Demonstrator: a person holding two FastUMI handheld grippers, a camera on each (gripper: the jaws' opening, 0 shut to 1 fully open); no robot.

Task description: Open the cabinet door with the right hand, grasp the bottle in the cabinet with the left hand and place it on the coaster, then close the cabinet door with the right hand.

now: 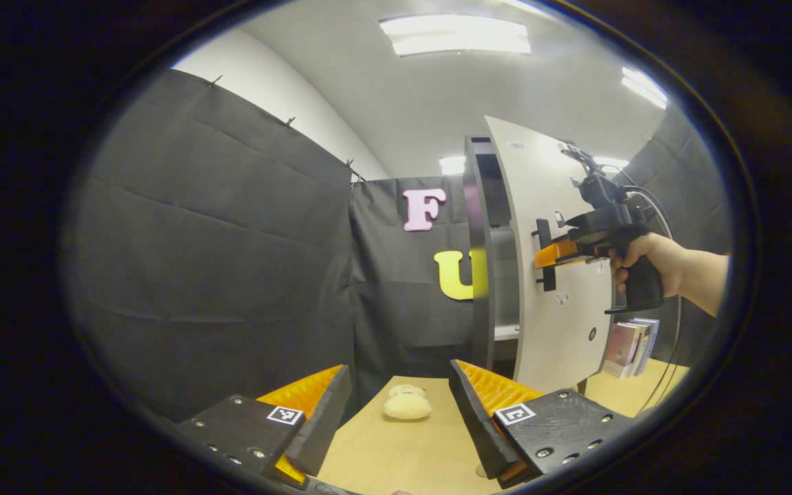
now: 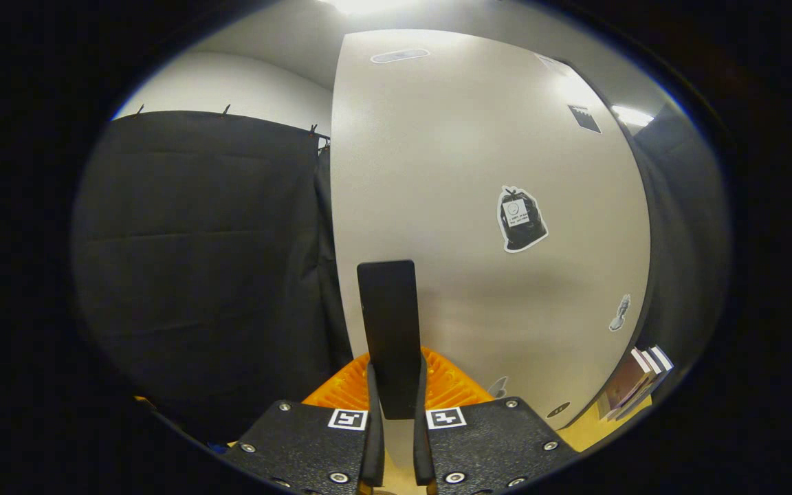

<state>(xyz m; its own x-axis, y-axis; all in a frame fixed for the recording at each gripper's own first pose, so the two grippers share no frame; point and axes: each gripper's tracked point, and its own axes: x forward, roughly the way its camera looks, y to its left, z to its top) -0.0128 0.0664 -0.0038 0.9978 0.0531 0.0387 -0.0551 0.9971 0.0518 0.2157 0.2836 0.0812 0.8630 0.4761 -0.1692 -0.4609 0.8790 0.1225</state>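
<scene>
The right tool (image 2: 393, 405) is clamped on the handle (image 2: 388, 330) of the cabinet door (image 2: 478, 172), which stands ajar. The door looks stiff and light; that handle seems the proper hold. The left tool (image 1: 396, 412) hangs open over the worktop (image 1: 403, 447). The bottle cannot be made out.

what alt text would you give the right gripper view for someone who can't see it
The right gripper is shut on the dark upright handle of a pale cabinet door, its jaws pressing both sides. Stickers dot the door; books stand at lower right.
</scene>
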